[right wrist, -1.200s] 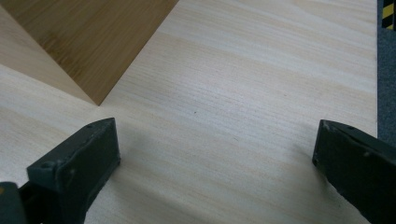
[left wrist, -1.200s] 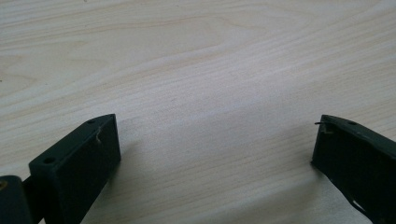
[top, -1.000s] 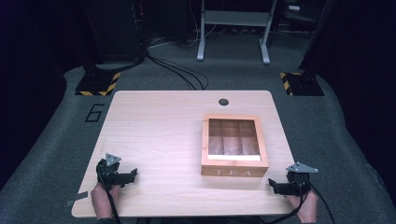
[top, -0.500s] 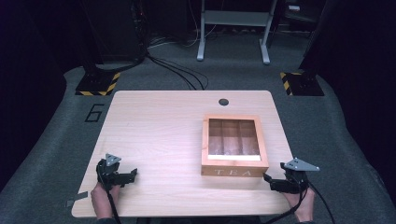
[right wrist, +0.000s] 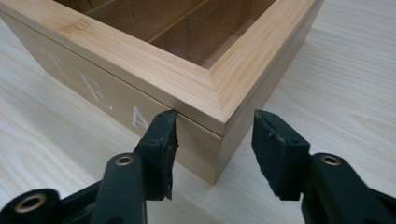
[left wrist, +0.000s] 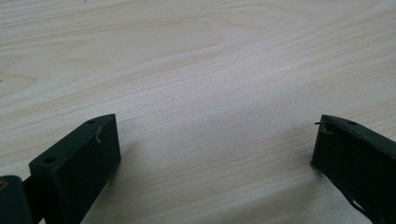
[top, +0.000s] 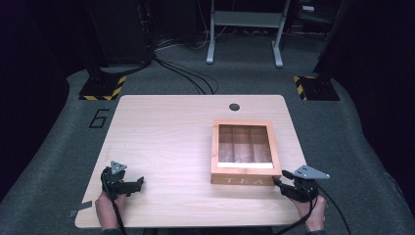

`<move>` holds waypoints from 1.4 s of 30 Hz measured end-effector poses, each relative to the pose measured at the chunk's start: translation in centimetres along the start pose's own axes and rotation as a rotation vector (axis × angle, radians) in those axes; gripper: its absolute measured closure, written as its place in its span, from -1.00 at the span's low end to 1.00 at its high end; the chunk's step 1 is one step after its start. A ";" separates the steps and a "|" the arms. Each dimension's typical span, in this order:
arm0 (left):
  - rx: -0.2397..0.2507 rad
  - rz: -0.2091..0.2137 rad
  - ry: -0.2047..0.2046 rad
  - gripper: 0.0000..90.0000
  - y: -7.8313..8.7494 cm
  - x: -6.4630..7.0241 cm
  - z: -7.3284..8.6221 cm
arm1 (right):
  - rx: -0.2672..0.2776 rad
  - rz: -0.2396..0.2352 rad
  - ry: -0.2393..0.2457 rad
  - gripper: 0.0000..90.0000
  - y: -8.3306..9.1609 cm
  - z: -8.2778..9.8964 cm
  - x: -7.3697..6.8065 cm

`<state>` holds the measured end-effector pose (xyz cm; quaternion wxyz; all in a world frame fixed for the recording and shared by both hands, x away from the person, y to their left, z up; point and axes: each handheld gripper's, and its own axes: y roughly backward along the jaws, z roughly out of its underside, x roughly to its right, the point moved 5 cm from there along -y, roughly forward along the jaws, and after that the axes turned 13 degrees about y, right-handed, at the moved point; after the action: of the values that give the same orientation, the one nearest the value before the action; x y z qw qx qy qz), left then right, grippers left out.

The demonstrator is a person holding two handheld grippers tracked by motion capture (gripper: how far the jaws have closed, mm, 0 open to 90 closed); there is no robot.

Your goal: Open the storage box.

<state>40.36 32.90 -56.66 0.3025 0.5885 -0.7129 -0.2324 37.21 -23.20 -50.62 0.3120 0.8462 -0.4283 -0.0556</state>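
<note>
Right gripper (top: 283, 185): risen slightly, fingers just closing (narrow gap, astride the near right corner of the wooden tea box (top: 244, 152), right of table (top: 166, 142) centre). Left gripper (top: 138, 183): fingers wide, empty.

High view sits above the near edge, looking forward and down, taking in the whole table (top: 171, 142), the dark floor and stands beyond, and both hands at the bottom. Left gripper view rides low, tilted down at bare wood grain, very close. Right gripper view hangs right up against the near right corner of the tea box (right wrist: 205, 88), looking along and slightly down onto its lid frame. That box (top: 243, 152) and the tabletop (left wrist: 196, 70) link the views.
</note>
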 end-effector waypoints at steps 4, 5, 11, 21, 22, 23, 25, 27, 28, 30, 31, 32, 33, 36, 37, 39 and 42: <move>0.000 0.000 0.000 -0.98 0.0 0.0 0.0 | 0.009 0.001 0.018 0.20 0.0 -0.1 -0.2; 0.000 0.000 0.000 -0.98 0.0 0.0 0.0 | 0.009 0.001 0.018 0.20 0.0 -0.1 -0.2; 0.000 0.000 0.000 -0.98 0.0 0.0 0.0 | 0.011 0.013 0.025 0.21 0.0 -0.2 -0.3; 0.000 0.000 0.000 -0.98 0.0 0.0 0.0 | 0.026 0.039 0.041 0.20 0.1 -0.5 -0.3; 0.000 0.000 0.000 -0.98 0.0 0.0 0.0 | 0.027 0.045 0.036 0.20 0.1 -0.6 -0.3; 0.000 0.000 0.000 -0.98 0.0 0.0 0.0 | 0.032 0.045 0.037 0.19 0.2 -0.6 -0.3; 0.000 0.000 0.000 -0.98 0.0 0.0 0.0 | 0.045 0.054 0.041 0.17 0.2 -0.9 -0.3; 0.000 0.000 0.000 -0.98 0.0 0.0 0.0 | 0.045 0.062 0.050 0.14 0.4 -1.2 -0.2; 0.000 0.000 0.000 -0.98 0.0 0.0 0.0 | 0.051 0.067 0.055 0.12 0.5 -1.5 -0.2; 0.000 0.000 0.000 -0.98 0.0 0.0 0.0 | 0.055 0.075 0.063 0.08 0.5 -1.9 -0.1; 0.000 0.000 0.000 -0.98 0.0 0.0 0.0 | 0.058 0.083 0.070 0.05 0.5 -2.3 0.0; 0.000 0.000 0.000 -0.98 0.0 0.0 0.0 | 0.063 0.091 0.074 0.03 0.5 -2.5 0.1; 0.000 0.000 0.000 -0.98 0.0 0.0 0.0 | 0.064 0.094 0.077 0.02 0.6 -2.7 0.1; -0.001 0.000 0.000 -0.98 0.0 0.0 0.0 | 0.079 0.104 0.079 -0.04 0.6 -3.5 0.4; 0.000 0.000 0.000 -0.98 0.0 0.0 0.0 | 0.078 0.107 0.087 -0.06 0.6 -3.8 0.5; 0.000 0.000 0.000 -0.98 0.0 0.0 0.0 | 0.089 0.117 0.090 -0.09 0.6 -4.2 0.7; 0.000 0.000 0.000 -0.98 0.0 0.0 0.0 | 0.101 0.123 0.094 -0.12 0.5 -4.9 1.0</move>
<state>40.36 32.90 -56.66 0.3026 0.5884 -0.7129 -0.2324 39.21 -21.83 -46.25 0.2914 0.8347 -0.4667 0.0253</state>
